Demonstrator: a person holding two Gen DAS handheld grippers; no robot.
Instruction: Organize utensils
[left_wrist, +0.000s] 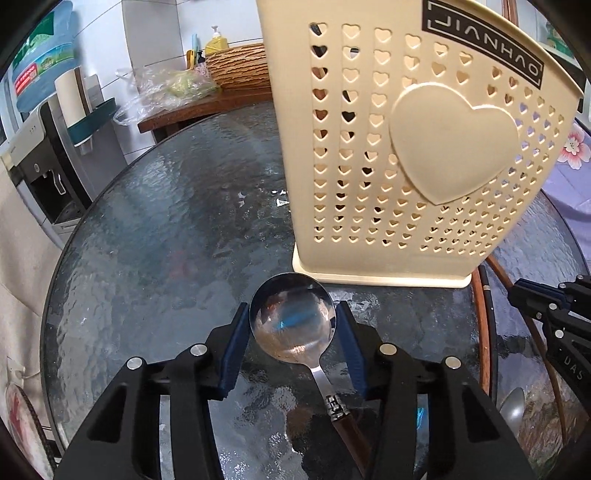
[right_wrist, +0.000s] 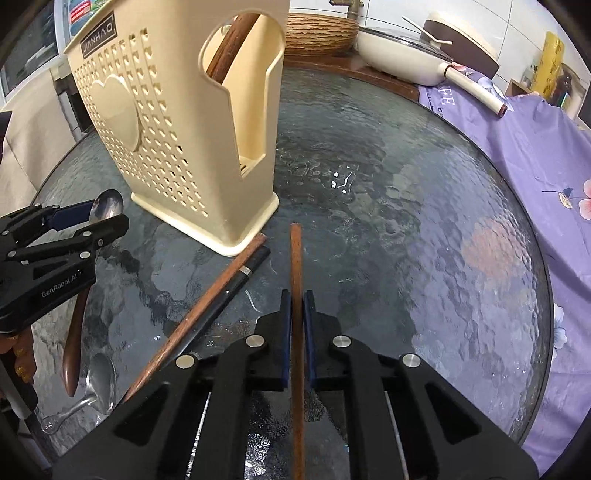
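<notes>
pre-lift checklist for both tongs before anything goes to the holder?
1. Right tongs shut on the wooden chopstick: ok.
2. Left tongs straddle the spoon bowl; pads pressing: cannot tell.
3. Utensil holder upright on the glass table: ok.
4. Holder's side opening reachable, one wooden handle already inside: ok.
5. Loose chopsticks beside the held one, clear of the right tongs: ok.

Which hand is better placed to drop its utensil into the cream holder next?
Probably right. The right gripper is shut on a wooden chopstick, facing the cream holder's open side slot. The left gripper only brackets the spoon bowl.
</notes>
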